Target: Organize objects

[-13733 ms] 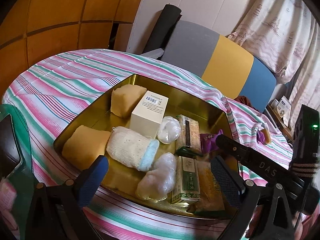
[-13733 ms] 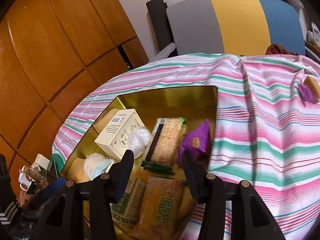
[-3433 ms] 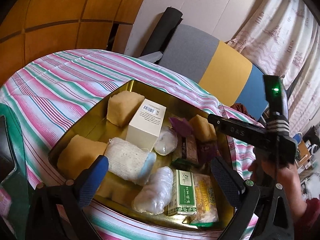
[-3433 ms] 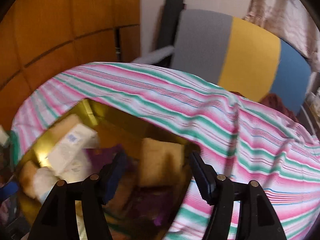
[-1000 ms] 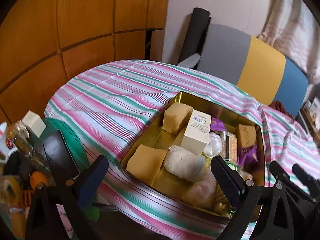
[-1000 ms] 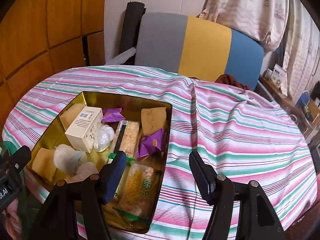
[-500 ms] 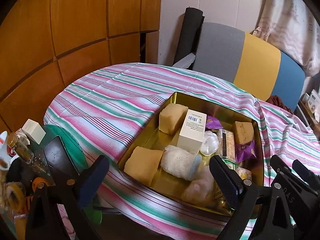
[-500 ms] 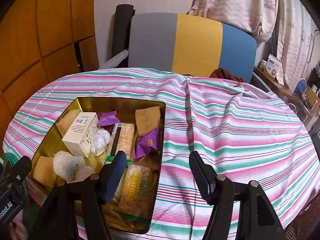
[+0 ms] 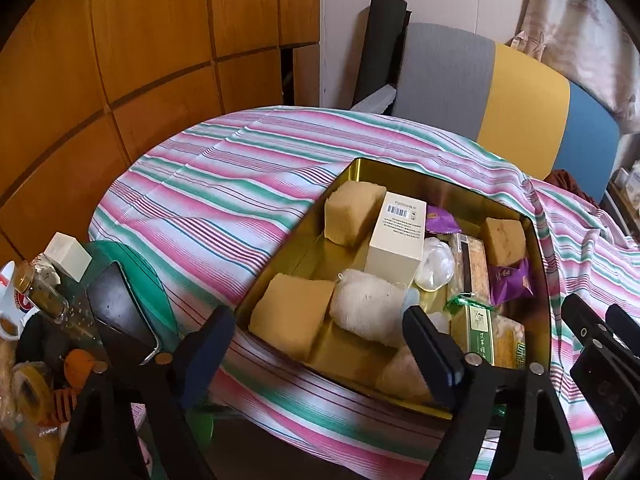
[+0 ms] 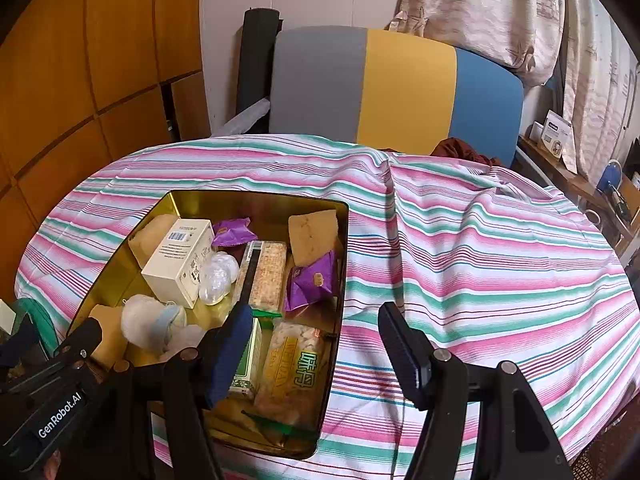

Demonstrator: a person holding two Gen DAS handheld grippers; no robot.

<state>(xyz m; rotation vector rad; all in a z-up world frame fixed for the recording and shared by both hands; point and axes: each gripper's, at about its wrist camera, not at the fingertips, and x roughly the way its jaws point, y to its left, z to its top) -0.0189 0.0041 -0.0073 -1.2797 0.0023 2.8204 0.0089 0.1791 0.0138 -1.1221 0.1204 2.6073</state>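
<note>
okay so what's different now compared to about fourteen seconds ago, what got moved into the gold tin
A tan sponge block and a second purple packet that lay out on the striped cloth now sit in the gold tin, at its far end. Both grippers, left and right, have pulled back and are open and empty. The white box, rolled sock and other snacks stayed put.

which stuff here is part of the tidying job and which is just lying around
Part of the job:
- gold tin
- white box
- purple packets
- tan sponge blocks
- cracker pack
- rolled white sock
- left tool and right tool, both open and empty

Just lying about:
- striped tablecloth
- chair
- curtain
- clutter by the table edge
</note>
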